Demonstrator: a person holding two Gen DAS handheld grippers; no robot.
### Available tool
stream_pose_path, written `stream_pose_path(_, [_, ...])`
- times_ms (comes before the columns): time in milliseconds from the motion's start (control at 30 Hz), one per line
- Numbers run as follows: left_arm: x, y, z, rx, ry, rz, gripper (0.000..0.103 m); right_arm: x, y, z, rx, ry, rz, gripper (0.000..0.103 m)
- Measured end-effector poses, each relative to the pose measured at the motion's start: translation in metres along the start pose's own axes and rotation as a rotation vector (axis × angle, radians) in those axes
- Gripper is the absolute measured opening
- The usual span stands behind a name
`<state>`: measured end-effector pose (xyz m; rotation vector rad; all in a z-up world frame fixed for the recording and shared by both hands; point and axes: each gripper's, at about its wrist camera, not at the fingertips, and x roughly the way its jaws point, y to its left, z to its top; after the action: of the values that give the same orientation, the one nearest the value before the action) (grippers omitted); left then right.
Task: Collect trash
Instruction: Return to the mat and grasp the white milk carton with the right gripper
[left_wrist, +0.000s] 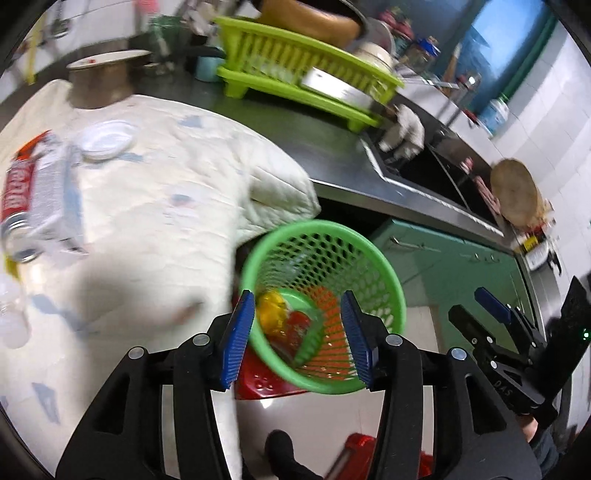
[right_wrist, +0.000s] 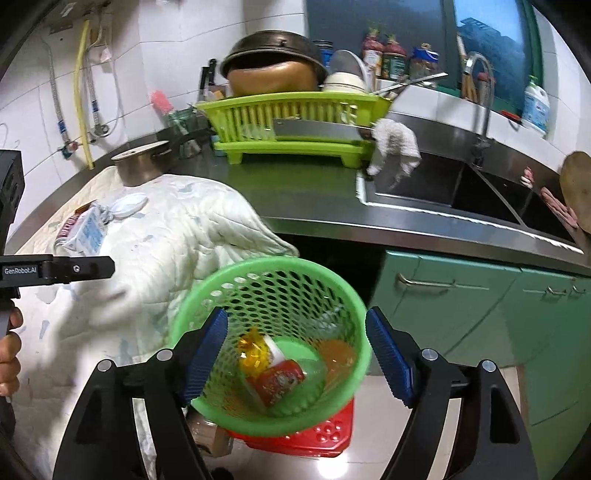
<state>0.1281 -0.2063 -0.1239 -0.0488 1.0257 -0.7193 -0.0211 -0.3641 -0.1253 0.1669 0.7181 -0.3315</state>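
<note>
Left gripper (left_wrist: 300, 334) open over basket (left_wrist: 373, 254); faucet (right_wrist: 480, 85) only right-wrist.

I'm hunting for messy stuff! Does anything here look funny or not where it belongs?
Yes. A quilted cloth slumps off the counter edge, almost into the green basket. A red can and a carton lie tipped over on it. The basket sits on a red stool, not the floor.

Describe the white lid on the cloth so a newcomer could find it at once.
Start at the steel counter, whose left end is covered by a white quilted cloth. Near the cloth's back edge, just in front of the metal pot, lies the white lid. It is the only flat round piece there; the carton beside it is boxy and printed.
</note>
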Motion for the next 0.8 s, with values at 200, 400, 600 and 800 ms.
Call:
stream_pose_path(200, [-0.035,0.043,-0.003,-0.084,-0.068,0.070,0.049,0.009,0.033,0.016,-0.046,-0.007,0.068,0.077])
stream_pose_path(400, [-0.071,0.090,-0.011,-0.175,-0.132,0.153,0.049,0.019,0.078,0.031,-0.119,-0.016,0.155,0.077])
stream_pose_path(600, [-0.105,0.137,-0.024,-0.279,-0.187,0.220,0.049,0.028,0.128,0.045,-0.199,-0.023,0.244,0.077])
stream_pose_path(800, [-0.134,0.174,-0.040,-0.379,-0.239,0.276,0.051,0.038,0.187,0.061,-0.278,-0.022,0.342,0.077])
